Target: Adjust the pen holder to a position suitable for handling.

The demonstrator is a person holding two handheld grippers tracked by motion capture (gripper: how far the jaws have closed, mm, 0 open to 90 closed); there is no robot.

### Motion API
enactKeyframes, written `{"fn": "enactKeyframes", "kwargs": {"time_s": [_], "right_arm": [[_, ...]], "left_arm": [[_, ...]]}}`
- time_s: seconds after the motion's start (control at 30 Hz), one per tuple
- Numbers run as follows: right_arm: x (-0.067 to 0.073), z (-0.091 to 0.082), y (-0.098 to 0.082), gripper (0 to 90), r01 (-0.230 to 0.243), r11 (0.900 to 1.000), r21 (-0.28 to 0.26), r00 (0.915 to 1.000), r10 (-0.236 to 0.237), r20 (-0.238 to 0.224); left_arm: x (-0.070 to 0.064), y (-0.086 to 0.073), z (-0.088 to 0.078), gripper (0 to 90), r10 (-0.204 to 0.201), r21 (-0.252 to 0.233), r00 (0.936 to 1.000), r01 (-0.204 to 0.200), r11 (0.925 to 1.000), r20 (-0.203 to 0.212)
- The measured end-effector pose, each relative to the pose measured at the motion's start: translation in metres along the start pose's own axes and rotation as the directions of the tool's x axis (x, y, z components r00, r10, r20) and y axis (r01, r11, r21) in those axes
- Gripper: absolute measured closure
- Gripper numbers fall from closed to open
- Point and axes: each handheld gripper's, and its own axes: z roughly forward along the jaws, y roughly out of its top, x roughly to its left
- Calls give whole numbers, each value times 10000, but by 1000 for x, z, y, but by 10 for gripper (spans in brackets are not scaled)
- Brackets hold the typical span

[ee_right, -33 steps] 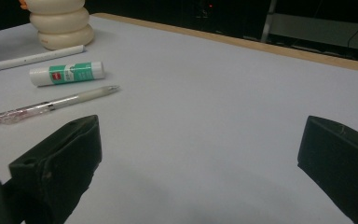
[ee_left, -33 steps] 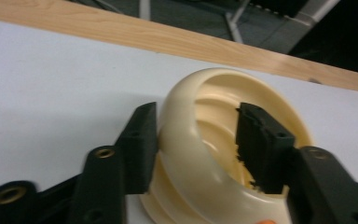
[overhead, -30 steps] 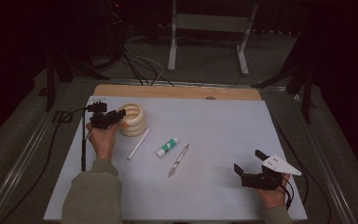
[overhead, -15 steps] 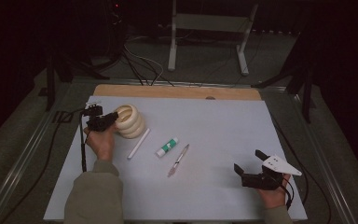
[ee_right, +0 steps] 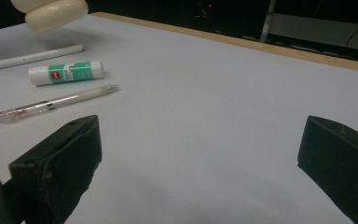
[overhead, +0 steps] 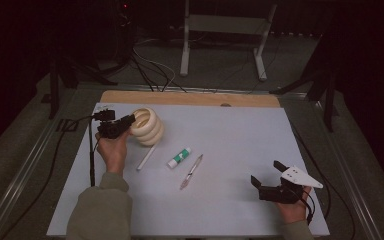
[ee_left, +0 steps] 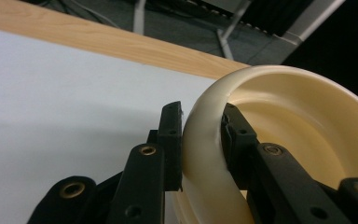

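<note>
A cream ribbed bowl [overhead: 149,129] hangs tilted over the far left of the white table cover [overhead: 230,130]. My left gripper [overhead: 129,120] is shut on its rim. In the left gripper view one jaw presses outside the bowl [ee_left: 303,116] wall and one inside, so my left gripper [ee_left: 200,119] pinches the rim; its jaws have just been closing on it. My right gripper [overhead: 266,171] rests low at the near right, open with nothing between its jaws. The right gripper view has my right gripper [ee_right: 200,140] wide apart over bare cover, and the bowl [ee_right: 51,11] at the top left.
Mid-table lie a white stick [overhead: 145,157], a green-labelled glue stick [overhead: 179,157] and a clear pen [overhead: 191,171]. The right gripper view shows the stick [ee_right: 37,56], glue stick [ee_right: 66,72] and pen [ee_right: 51,105] at its left. A wooden strip [overhead: 190,98] edges the far side.
The left gripper has shut on the bowl's rim and risen a little, tipping the bowl up off the cover. The right hand has stayed still.
</note>
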Motion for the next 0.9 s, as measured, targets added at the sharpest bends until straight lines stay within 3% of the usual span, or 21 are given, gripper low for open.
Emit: {"fn": "enactKeyframes", "kwargs": {"time_s": [0.53, 0.63, 0.7, 0.9], "right_arm": [[0, 0, 0, 0, 32, 10000, 11, 10000, -32, -9], [0, 0, 0, 0, 32, 10000, 12, 10000, -32, -11], [0, 0, 0, 0, 11, 10000, 6, 10000, -11, -14], [0, 0, 0, 0, 7, 10000, 6, 10000, -7, -26]], "left_arm": [[-48, -8, 23, 740, 994, 570, 9917, -1043, 9929, 818], [-53, -10, 27, 740, 1101, 653, 9905, -1157, 9911, 829], [-62, -13, 34, 740, 1457, 834, 9868, -1515, 9849, 712], [-69, -17, 41, 739, 1653, 965, 9843, -1708, 9806, 626]]}}
